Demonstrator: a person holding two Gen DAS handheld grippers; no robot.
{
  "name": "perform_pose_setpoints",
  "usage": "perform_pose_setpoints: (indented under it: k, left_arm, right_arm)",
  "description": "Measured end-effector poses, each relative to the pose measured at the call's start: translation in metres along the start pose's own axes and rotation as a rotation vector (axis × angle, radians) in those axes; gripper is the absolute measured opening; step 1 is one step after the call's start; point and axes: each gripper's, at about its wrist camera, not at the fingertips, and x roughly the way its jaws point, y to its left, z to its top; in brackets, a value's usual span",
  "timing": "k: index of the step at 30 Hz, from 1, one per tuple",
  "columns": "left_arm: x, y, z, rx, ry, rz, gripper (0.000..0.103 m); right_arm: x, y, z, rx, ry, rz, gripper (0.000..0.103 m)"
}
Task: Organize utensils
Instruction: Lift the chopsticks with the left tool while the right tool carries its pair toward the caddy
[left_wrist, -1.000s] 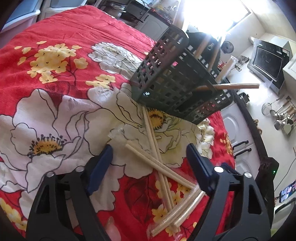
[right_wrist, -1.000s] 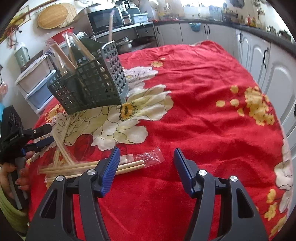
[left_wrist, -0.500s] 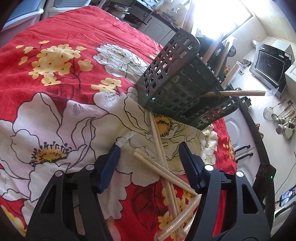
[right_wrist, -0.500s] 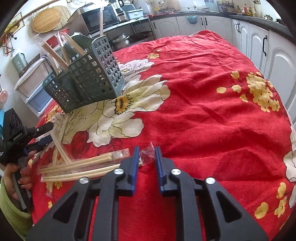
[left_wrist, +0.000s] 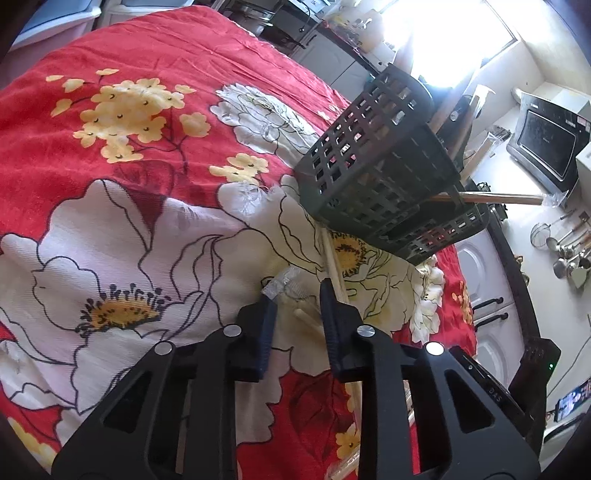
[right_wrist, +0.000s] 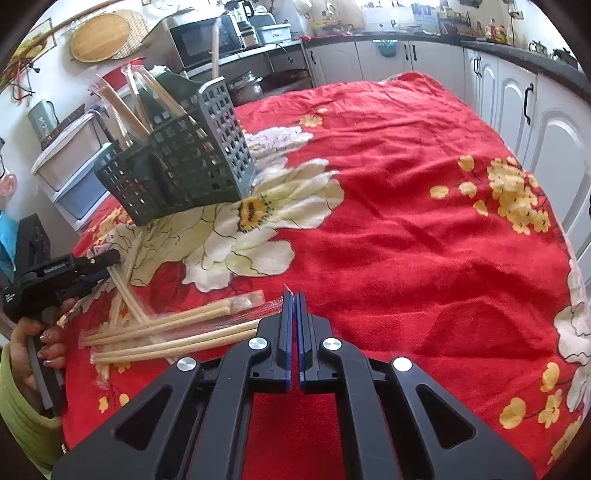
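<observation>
baskets: 1 (right_wrist: 184, 162) | tools: 2 (right_wrist: 293, 299) (left_wrist: 295, 291) | hands: 1 (right_wrist: 33, 343)

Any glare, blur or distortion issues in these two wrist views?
Left wrist view: window blown out white, basket backlit and dark, heavy fisheye bending of the tablecloth. Right wrist view: even daylight, no clipping, sharp on chopsticks; edges curved, corners vignetted black.

- We make out small pale letters on the right gripper's (left_wrist: 495, 397) black body at far right; they look like "DAS", though blurred.
</observation>
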Motion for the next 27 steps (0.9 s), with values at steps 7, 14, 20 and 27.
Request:
perform_pose_setpoints:
  k: [7,14,20,27]
  left_arm:
    - [-0.014,0.002,0.001,-0.012,-0.030,-0.036,0.005]
    - [-0.036,-0.009,0.004,0.018,-0.098,-0.038,0.004]
    - [-0.050,-0.019,0.013,0.035,-0.149,-0.058,0.003]
    - [-0.066,-0.048,0.026,0.096,-0.212,-0.093,0.003]
  right_arm:
    - [-0.020,0.013,0.008,-0.036,-0.053,0.025,0.002]
    - [-0.038,0.033,0.018,-0.084,-0.107,0.061,0.002]
    - [-0.048,0.048,0.028,-0.117,-0.142,0.076,0.002]
    - [-0.061,0.063,0.046,-0.161,-0.190,0.093,0.002]
